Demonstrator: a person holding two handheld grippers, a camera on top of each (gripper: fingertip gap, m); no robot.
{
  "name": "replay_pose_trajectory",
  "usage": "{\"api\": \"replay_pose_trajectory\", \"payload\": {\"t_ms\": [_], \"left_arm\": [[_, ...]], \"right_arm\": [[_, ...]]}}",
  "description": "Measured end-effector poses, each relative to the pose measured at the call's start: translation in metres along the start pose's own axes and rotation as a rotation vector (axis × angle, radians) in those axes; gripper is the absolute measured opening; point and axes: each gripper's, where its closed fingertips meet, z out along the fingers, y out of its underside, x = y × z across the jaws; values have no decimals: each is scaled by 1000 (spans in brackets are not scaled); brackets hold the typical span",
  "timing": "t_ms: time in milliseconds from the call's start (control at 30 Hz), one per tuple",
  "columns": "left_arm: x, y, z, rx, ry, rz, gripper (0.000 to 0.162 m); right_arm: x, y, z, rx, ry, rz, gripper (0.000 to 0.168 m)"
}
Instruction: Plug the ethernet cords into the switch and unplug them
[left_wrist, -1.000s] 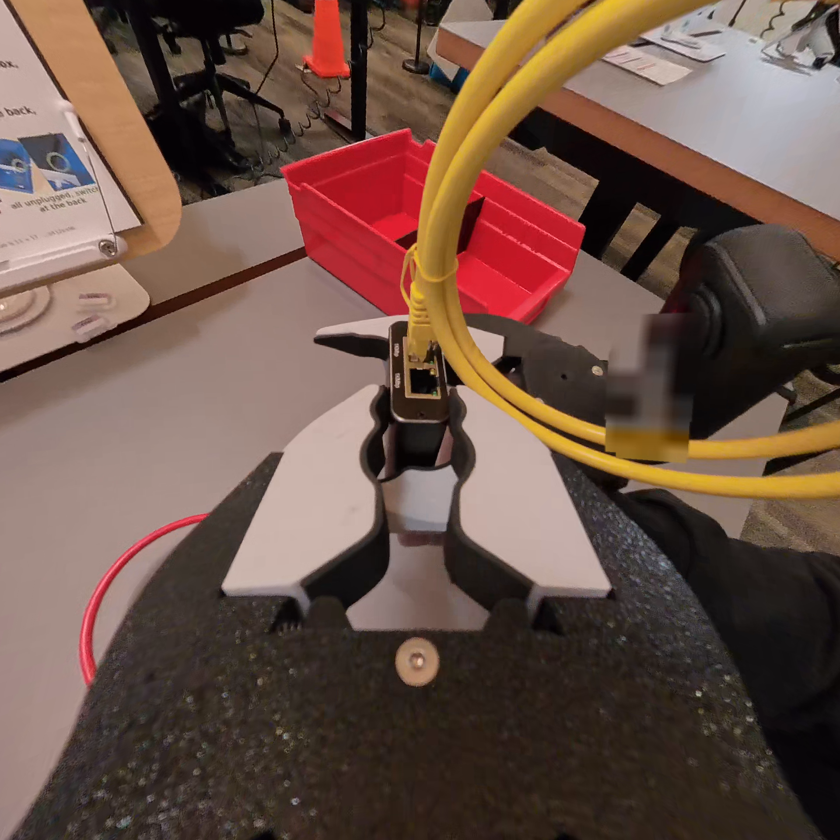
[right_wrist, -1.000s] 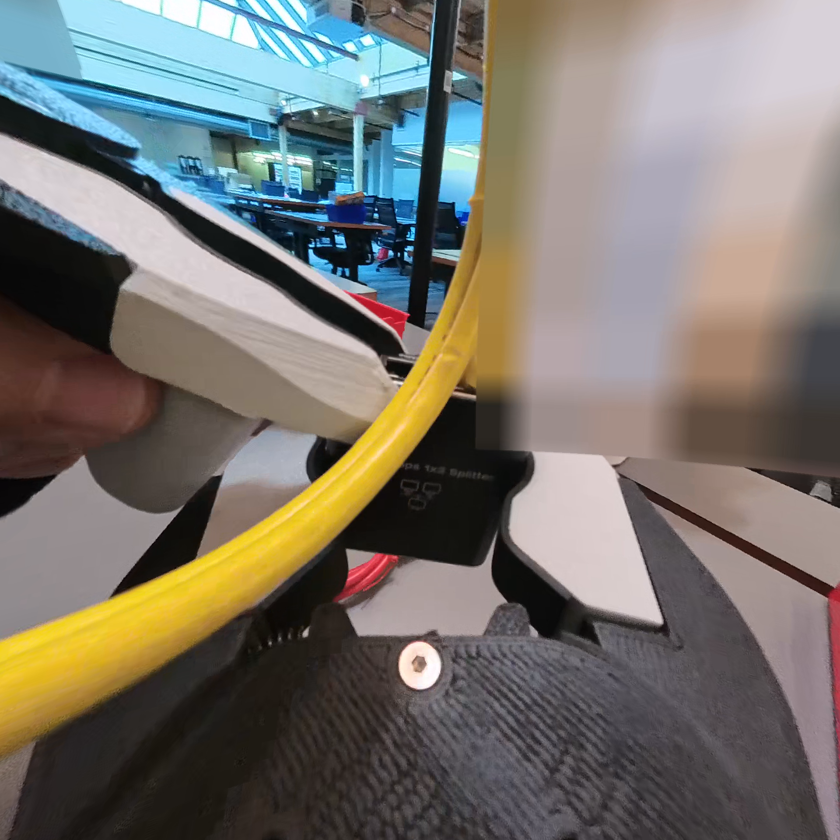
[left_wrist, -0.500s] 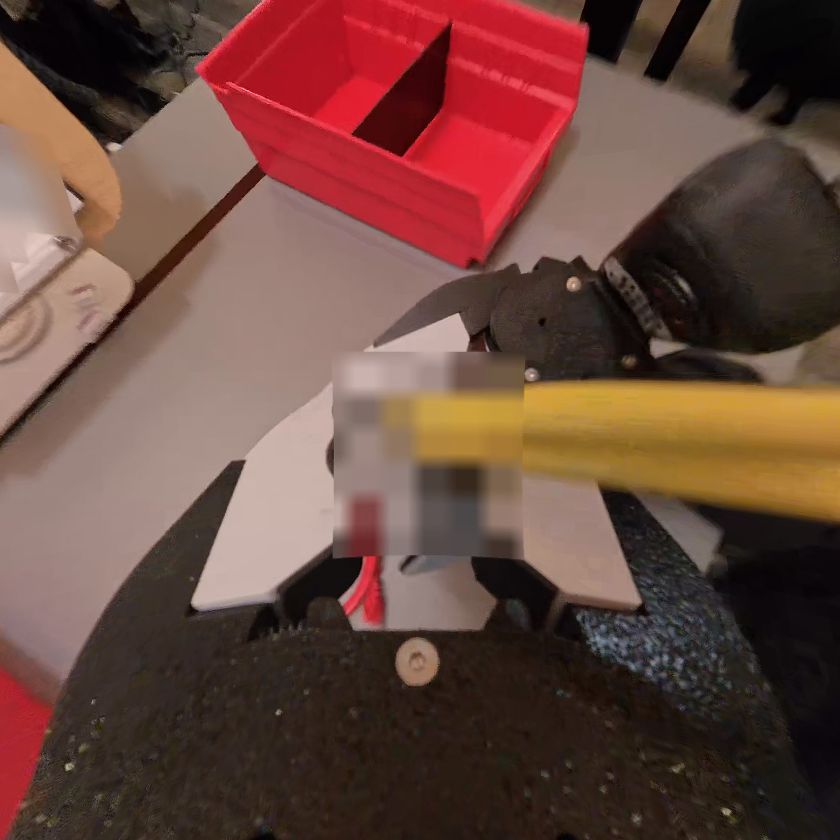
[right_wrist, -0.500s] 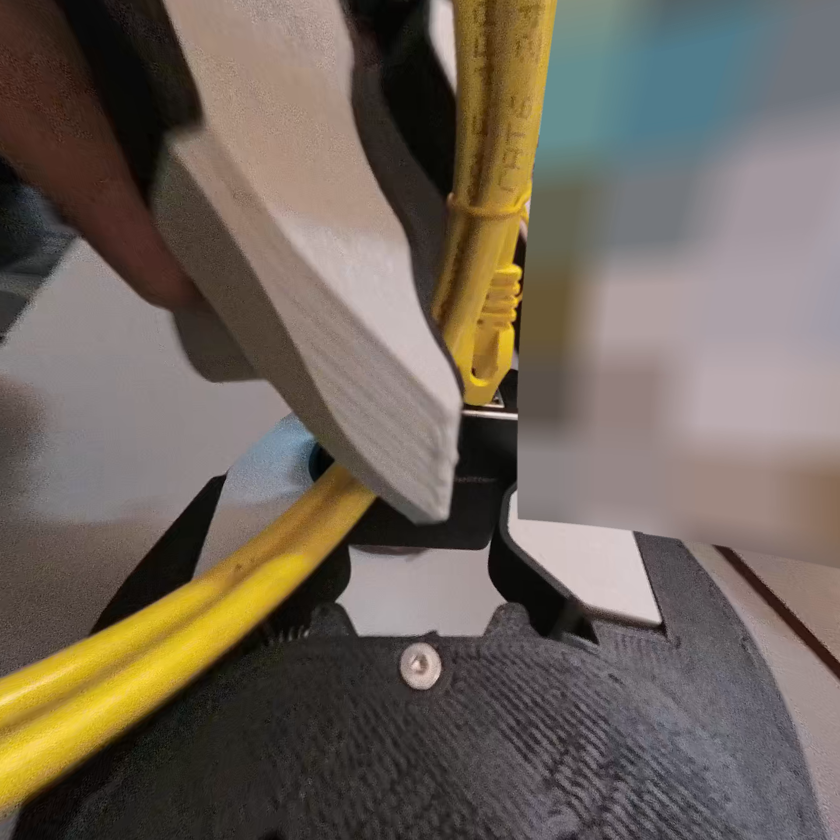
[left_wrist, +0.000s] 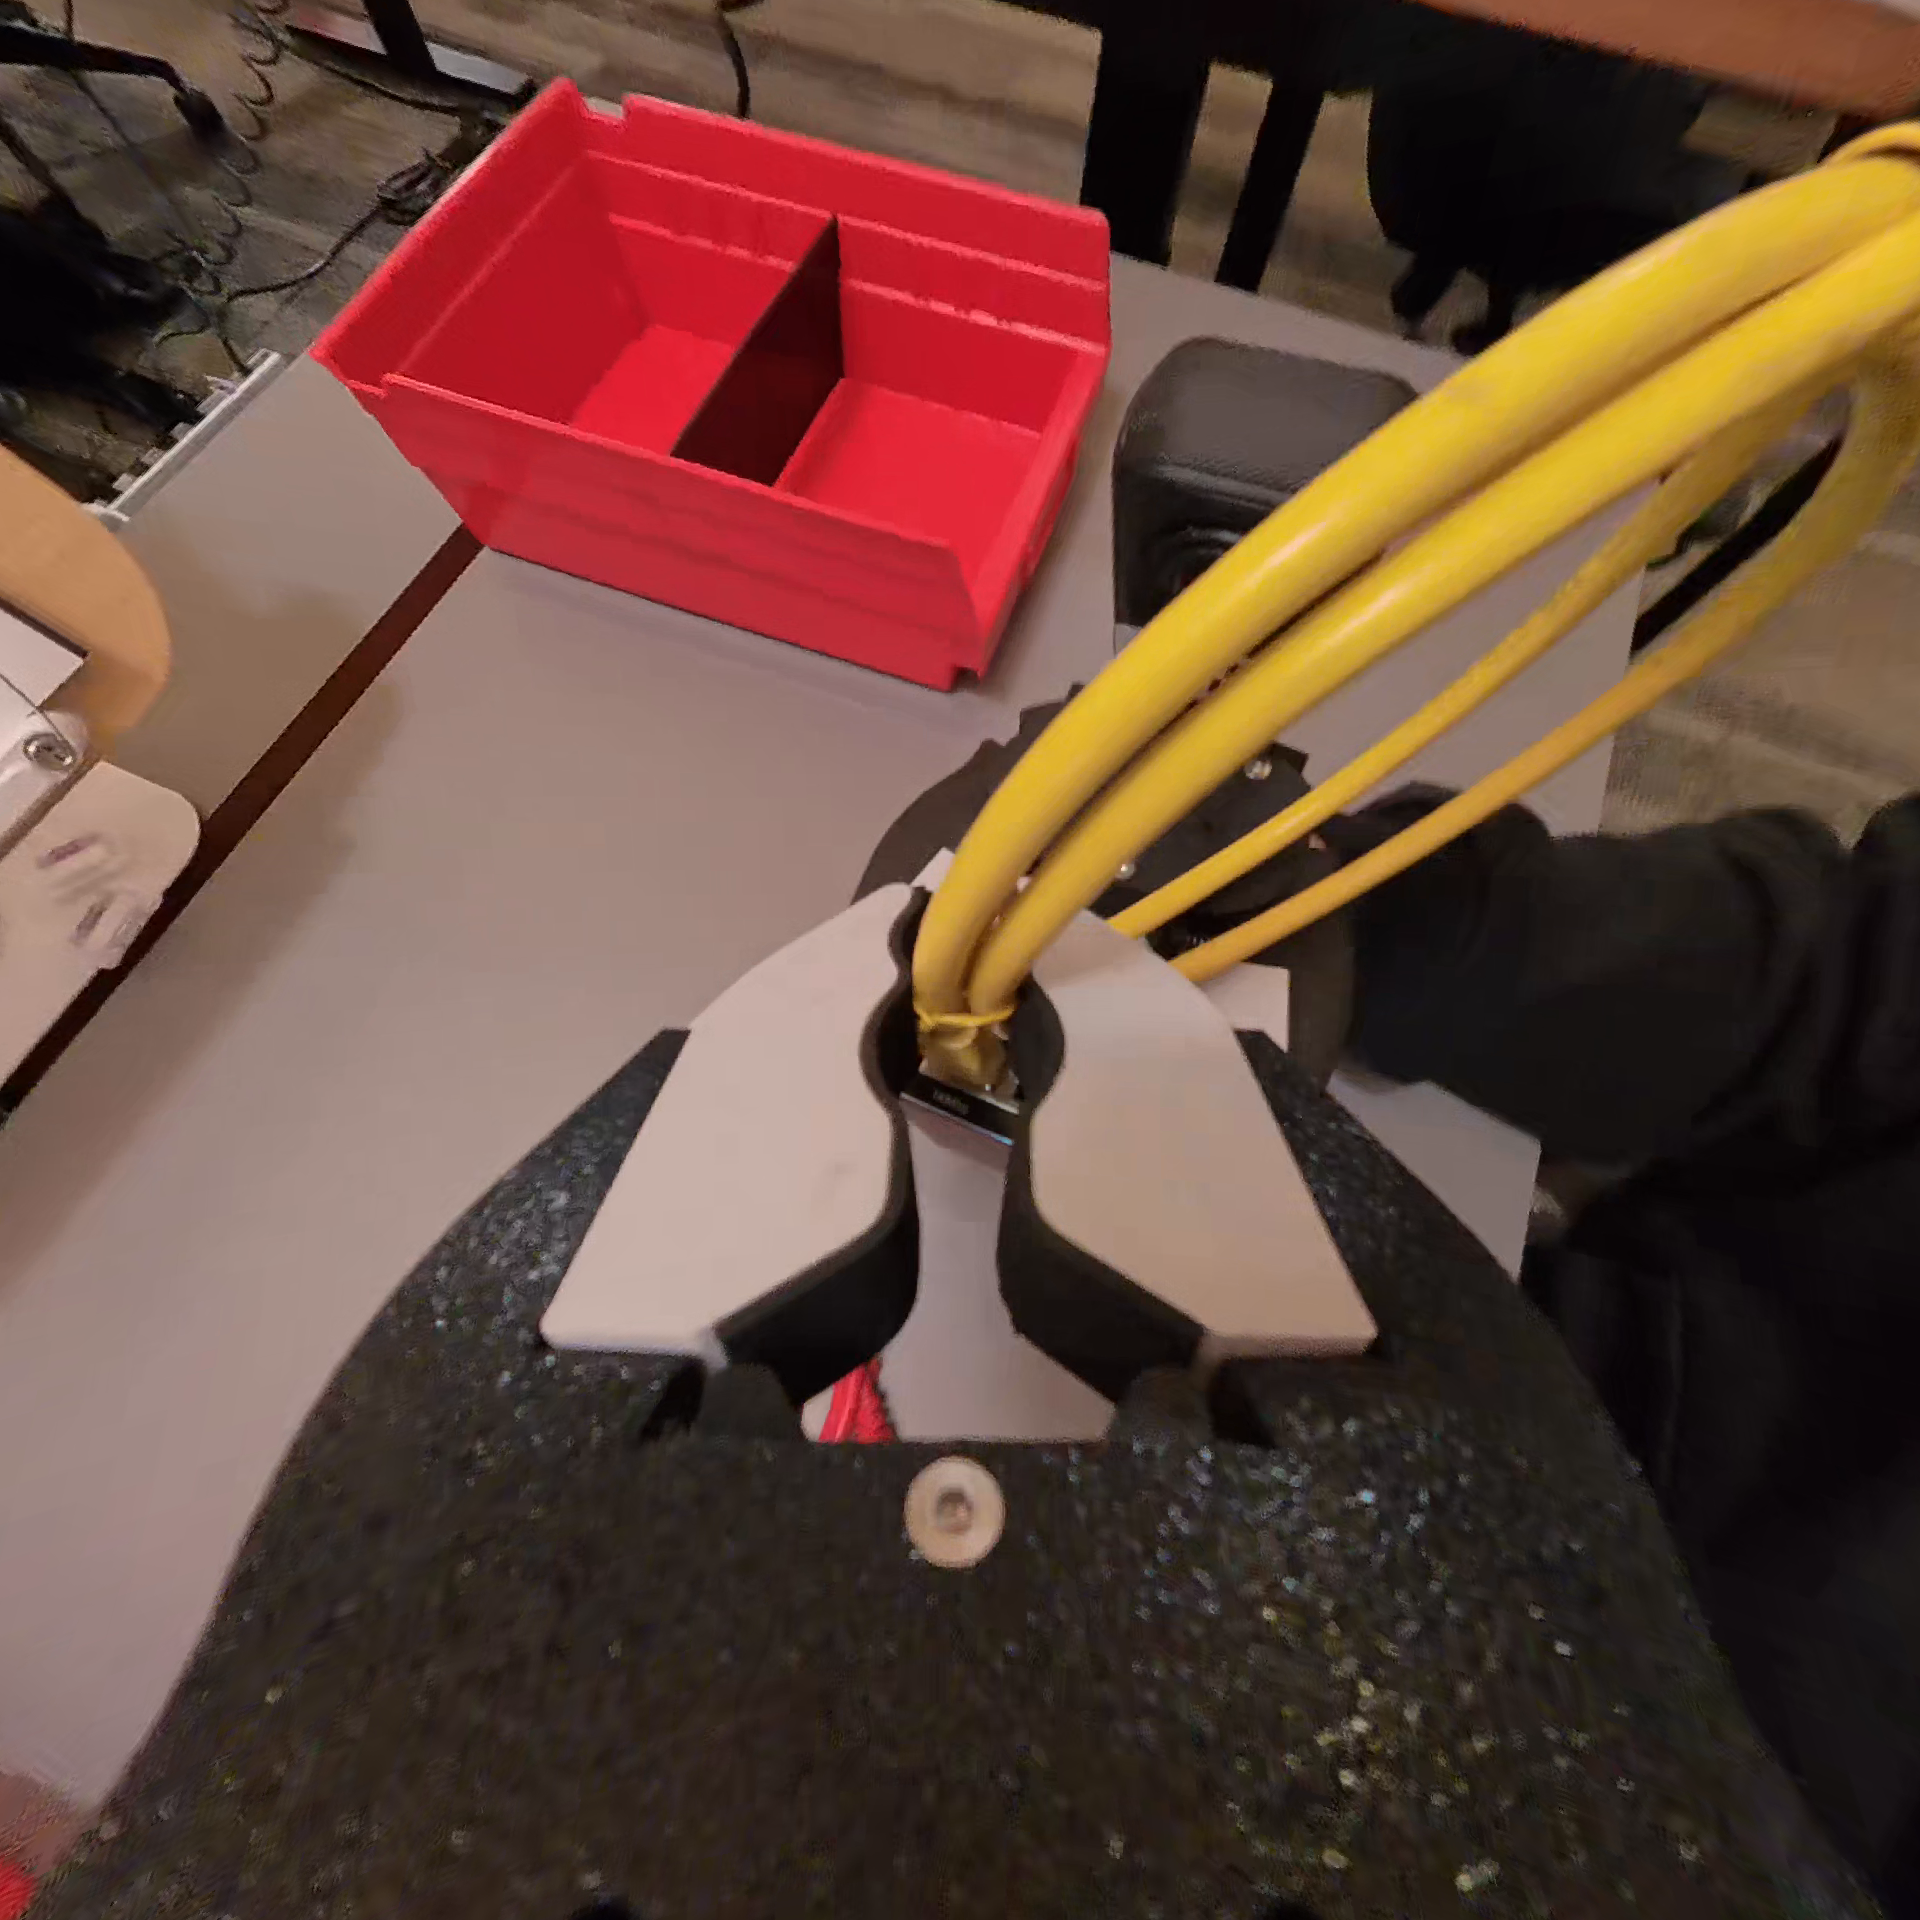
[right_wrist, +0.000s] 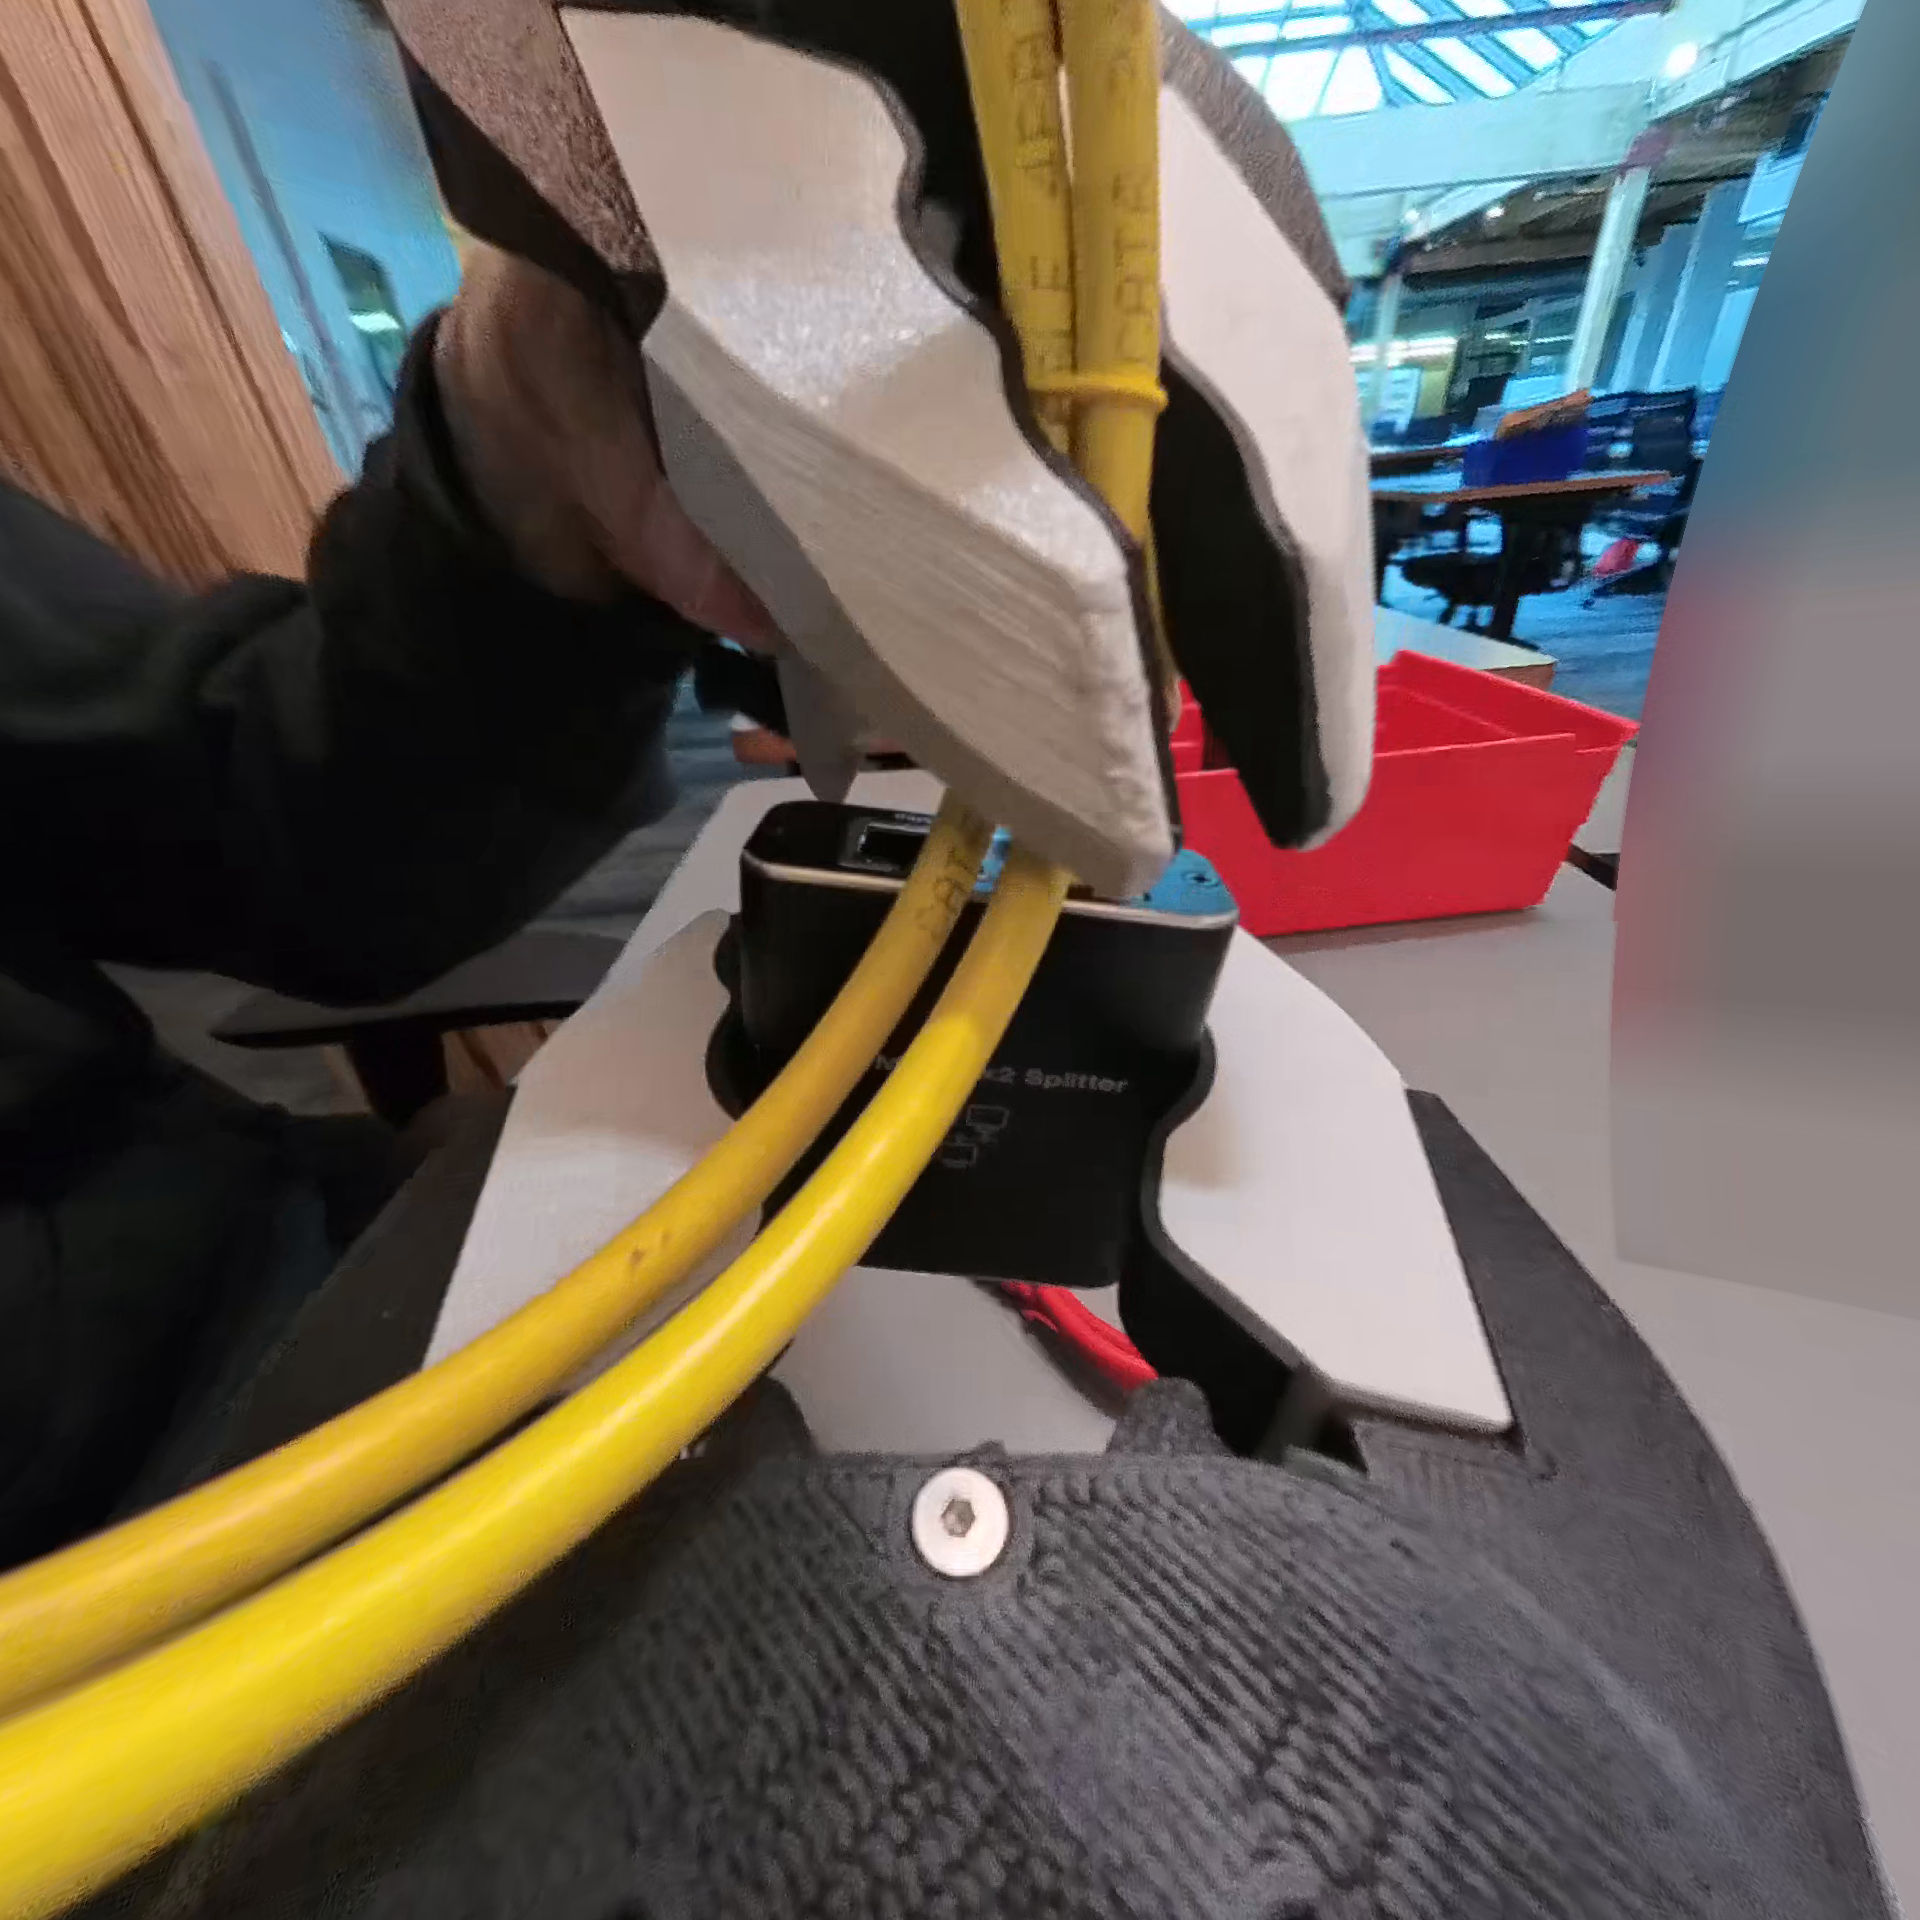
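**Both tools clamped at the switch, yellow cord between them**

A grey table (left_wrist: 582, 831) stands in an open office, with dark chair legs and floor cables behind it. In the left wrist view a red bin (left_wrist: 727, 416) with a dark divider sits on the far part of the table, and a wooden board edge shows at far left. The left tool (left_wrist: 961, 1023) is clenched on the bundled yellow cord (left_wrist: 1299, 644) right at its tied end, where the plug (left_wrist: 961, 1060) meets the top of the black switch (left_wrist: 966, 1107); only a sliver of the switch shows here between the fingers. The cord's loops arc up and away to the right. Behind them lies the right tool (left_wrist: 1226, 831), mostly hidden, held by a black-sleeved arm (left_wrist: 1621, 987). A red cord (left_wrist: 857, 1403) peeks out low between the fingers.

The right wrist view shows what the first hides: the switch (right_wrist: 977, 1091) whole, upright, gripped across its body by the right tool (right_wrist: 961, 1039). One port (right_wrist: 883, 844) on its top face is open to view. The left tool (right_wrist: 1143, 831) comes down from above, closed on the yellow cord (right_wrist: 623, 1371), its tips at the switch's top; whether the plug is seated cannot be told. A bare hand (right_wrist: 561, 468) holds that tool. The red cord (right_wrist: 1081, 1340) runs beneath the switch, and the bin (right_wrist: 1403, 821) stands behind at right.
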Motion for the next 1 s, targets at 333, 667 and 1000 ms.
{"api": "replay_pose_trajectory", "payload": {"t_ms": [333,667,1000], "left_arm": [[-8,-8,2,112,-160,-116,11],[9,-5,2,71,-29,-18,11],[11,12,-21,63,96,-30,55]], "right_arm": [[15,-1,0,49,93,42,78],[3,4,1,6,24,-35,75],[38,8,-33,35,136,108,77]]}}
